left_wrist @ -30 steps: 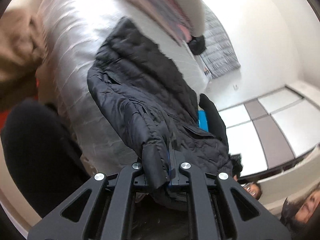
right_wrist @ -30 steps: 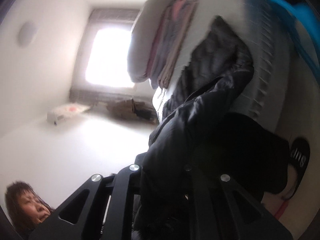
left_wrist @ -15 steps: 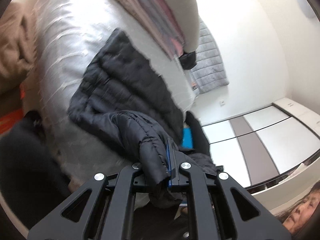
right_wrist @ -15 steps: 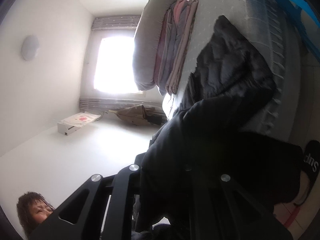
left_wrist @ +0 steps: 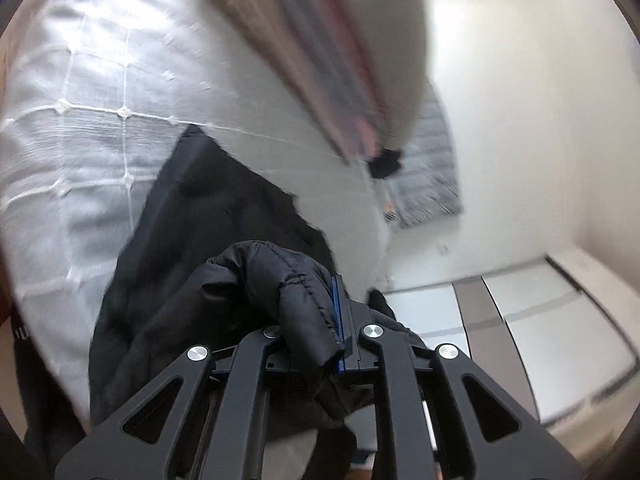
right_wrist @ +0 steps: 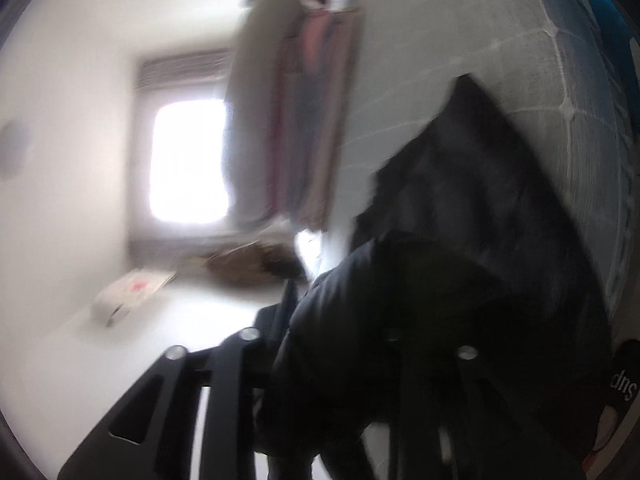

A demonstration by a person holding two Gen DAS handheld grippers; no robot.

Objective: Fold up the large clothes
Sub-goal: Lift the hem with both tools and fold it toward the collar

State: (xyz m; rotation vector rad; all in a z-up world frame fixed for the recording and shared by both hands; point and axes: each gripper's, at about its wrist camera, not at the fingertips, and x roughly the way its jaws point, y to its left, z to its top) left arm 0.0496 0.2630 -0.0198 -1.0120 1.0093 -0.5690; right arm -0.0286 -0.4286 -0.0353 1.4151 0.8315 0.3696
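Black quilted jacket (left_wrist: 224, 240) lies nearer on the white mattress (left_wrist: 80, 128) than a second ago, its hem bunched, pinched in the left gripper (left_wrist: 316, 332); the fold advances; right view: right gripper (right_wrist: 344, 344) buried in jacket cloth, grip impossible to tell, window (right_wrist: 188, 160) beyond.

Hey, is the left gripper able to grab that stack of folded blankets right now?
Probably not. The left gripper is shut on the black jacket, and the folded blankets lie farther back on the bed.
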